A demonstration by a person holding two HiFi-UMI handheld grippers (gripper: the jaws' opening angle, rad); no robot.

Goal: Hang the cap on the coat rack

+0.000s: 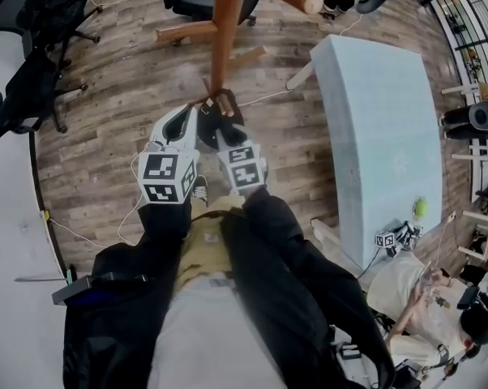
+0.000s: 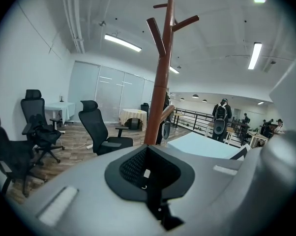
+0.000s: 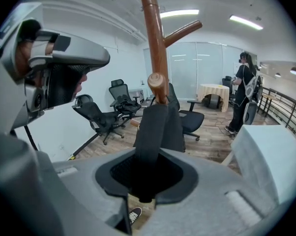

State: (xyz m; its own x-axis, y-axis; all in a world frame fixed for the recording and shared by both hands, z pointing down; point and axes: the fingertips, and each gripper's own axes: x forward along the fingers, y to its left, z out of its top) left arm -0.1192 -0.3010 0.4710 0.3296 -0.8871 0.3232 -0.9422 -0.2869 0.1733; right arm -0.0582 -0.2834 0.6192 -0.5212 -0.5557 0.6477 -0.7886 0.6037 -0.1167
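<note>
Room: open office with a wood-plank floor (image 1: 114, 87). A pale surface (image 1: 382, 136) stands to the right and black chairs (image 1: 33, 71) are at the far left.
Coat rack (image 1: 221, 31): a wooden post with branches high up and one short low peg (image 3: 158, 80) that ends in a knob.
Cap (image 3: 158, 127): dark, draped over the knobbed end of the low peg and hanging down in front of it. How far onto the peg it sits cannot be told.
Right gripper (image 3: 145, 173): jaws apart on either side of the cap's lower cloth and apparently not pressing it, so the peg seems to be bearing the weight.
Left gripper (image 2: 148, 173): jaws together with nothing in them. It is held just left of the cap, probably ready to steady it.
Edges: the knob is the only stop against the cap sliding off.
Open room: the floor near the person and to the left is free. The surface's edge and the rack's feet close off the right and far sides, so pulling back toward the near side looks safest.
</note>
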